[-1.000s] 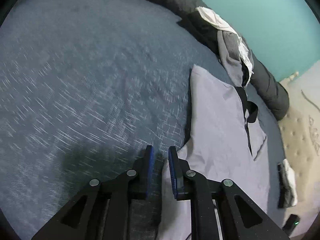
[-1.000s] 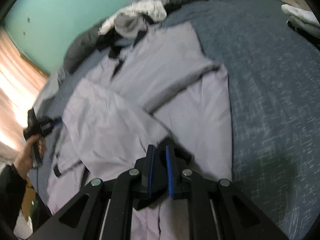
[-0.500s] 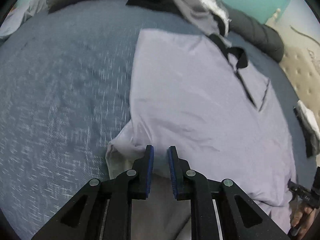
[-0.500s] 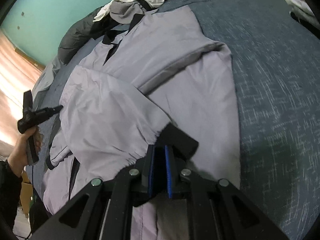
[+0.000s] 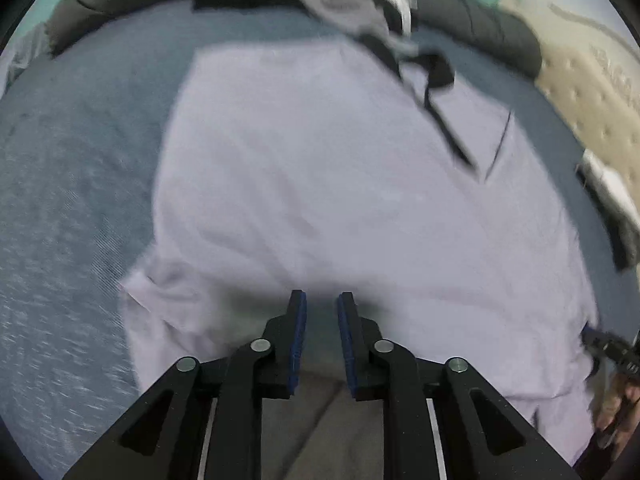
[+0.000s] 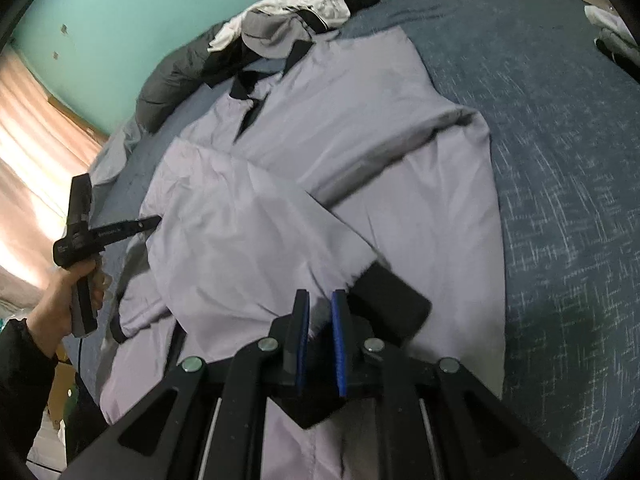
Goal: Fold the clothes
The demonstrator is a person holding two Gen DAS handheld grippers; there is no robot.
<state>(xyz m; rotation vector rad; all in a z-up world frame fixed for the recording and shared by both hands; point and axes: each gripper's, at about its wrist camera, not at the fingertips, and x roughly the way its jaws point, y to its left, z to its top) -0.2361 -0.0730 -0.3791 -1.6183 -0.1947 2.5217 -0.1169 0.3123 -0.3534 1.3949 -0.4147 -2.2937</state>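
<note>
Right gripper (image 6: 319, 300) has its pads pinched nearly together on the sleeve end of the jacket (image 6: 360, 152), right by the black cuff (image 6: 390, 300), with pale fabric showing in the narrow gap between the fingers (image 6: 299, 320). Left gripper (image 5: 322, 304) has just been easing its jaws apart a bit; they sit slightly spread over the jacket's near edge, and whether anything is actually pinched between them I can't tell, the view's blurry. From the right wrist you can see the left gripper (image 6: 120, 229) off to the side with its tips at the jacket's edge, held by a hand (image 6: 68, 300) in a dark sleeve. The jacket is light grey with a black collar (image 6: 296, 54), spread flat on the blue bed (image 6: 560, 160), one sleeve folded across the chest and the other side folded in too. Past the collar there's a pile of clothes (image 6: 296, 12) heaped on a dark rolled duvet (image 6: 172, 76), against a teal wall (image 6: 132, 4).
</note>
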